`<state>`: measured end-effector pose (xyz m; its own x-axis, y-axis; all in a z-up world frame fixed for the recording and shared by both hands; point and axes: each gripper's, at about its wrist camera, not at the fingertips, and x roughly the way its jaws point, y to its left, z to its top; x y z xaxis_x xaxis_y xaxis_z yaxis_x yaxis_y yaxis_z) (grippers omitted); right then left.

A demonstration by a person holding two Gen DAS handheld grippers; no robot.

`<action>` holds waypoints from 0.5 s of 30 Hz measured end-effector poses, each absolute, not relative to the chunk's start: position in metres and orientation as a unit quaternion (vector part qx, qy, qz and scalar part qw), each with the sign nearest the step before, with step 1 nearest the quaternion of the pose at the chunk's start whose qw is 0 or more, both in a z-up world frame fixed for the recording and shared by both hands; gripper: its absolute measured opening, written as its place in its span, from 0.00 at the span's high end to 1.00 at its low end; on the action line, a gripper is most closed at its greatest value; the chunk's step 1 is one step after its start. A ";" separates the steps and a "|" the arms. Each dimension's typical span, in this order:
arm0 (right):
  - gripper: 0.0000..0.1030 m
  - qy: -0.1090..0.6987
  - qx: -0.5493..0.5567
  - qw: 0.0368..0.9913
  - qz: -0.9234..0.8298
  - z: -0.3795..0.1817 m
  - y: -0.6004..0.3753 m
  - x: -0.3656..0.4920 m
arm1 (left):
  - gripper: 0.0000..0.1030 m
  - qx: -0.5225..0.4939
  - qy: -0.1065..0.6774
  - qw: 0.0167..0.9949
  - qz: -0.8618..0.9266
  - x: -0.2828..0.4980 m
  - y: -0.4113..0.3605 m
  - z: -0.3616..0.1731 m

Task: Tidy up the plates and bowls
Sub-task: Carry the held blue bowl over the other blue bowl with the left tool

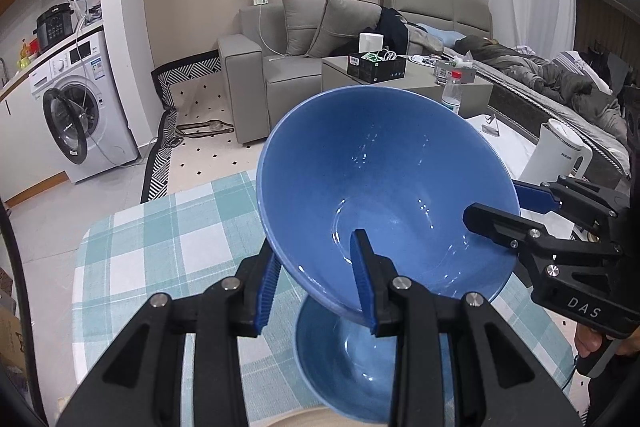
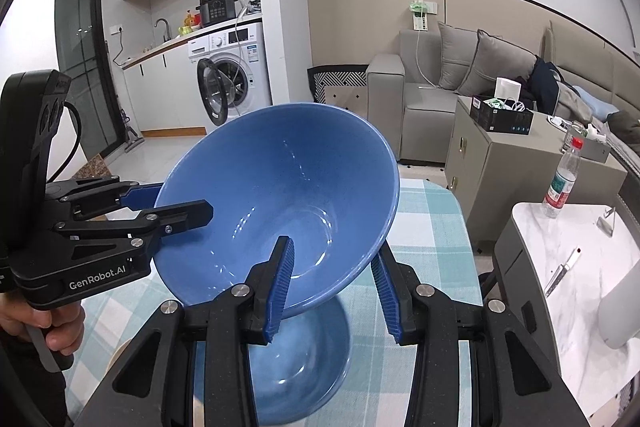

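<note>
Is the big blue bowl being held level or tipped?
Tipped. The big blue bowl shows its empty inside to both cameras, its rim clamped by the left gripper and right gripper.

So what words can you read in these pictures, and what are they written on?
"DAS" on the right gripper, its body.
"GenRobot.AI" on the left gripper, its body.
Kettle logo: too blurred to read.
Bottle label, washing machine stickers, black box: too small to read.
</note>
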<state>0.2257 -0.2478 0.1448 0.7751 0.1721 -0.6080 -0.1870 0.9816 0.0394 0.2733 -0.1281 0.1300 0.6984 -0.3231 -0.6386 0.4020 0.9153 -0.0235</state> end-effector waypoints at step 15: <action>0.61 0.317 -0.001 0.942 0.108 0.132 -0.234 0.164 | 0.67 0.054 0.335 0.920 -0.194 0.228 -0.120 0.115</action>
